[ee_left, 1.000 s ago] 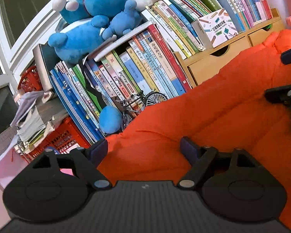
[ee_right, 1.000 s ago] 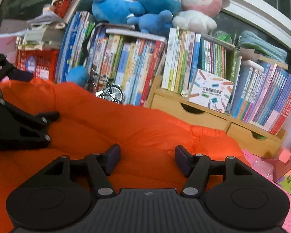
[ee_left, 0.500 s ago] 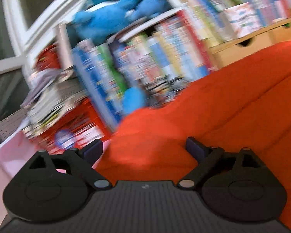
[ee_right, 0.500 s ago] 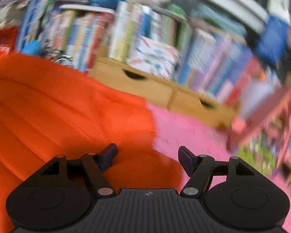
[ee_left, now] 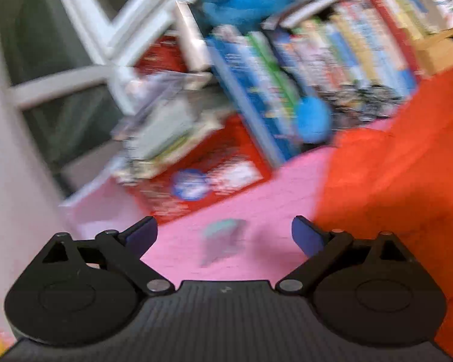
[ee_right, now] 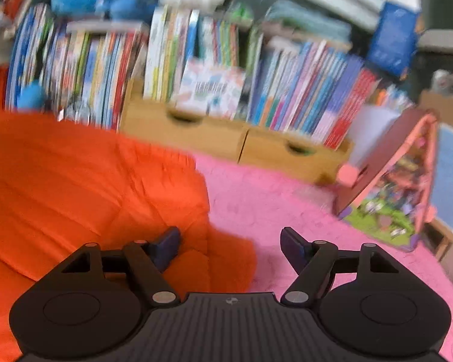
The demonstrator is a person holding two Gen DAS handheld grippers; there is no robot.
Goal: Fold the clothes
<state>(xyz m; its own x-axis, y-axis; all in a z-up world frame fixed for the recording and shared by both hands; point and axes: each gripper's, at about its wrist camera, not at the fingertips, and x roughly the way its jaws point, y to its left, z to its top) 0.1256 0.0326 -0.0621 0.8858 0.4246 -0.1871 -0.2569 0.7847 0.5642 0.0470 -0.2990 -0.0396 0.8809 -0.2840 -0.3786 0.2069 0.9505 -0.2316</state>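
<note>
Orange garment (ee_right: pixel 84 187): lying spread on the pink mat (ee_right: pixel 271 199), its edge reaching between my right gripper (ee_right: pixel 229 242) fingers, whose jaws are opening, unpressed. My left gripper (ee_left: pixel 223 235): closing slightly yet wide, nothing between, garment at three o'clock. Bookshelf (ee_right: pixel 196 69): standing at twelve o'clock.

The left gripper (ee_left: pixel 224 235) pointed slightly downward, its jaws closing with nothing between them. The right gripper (ee_right: pixel 230 246) tilted lower, jaws opening, gripping nothing.
</note>
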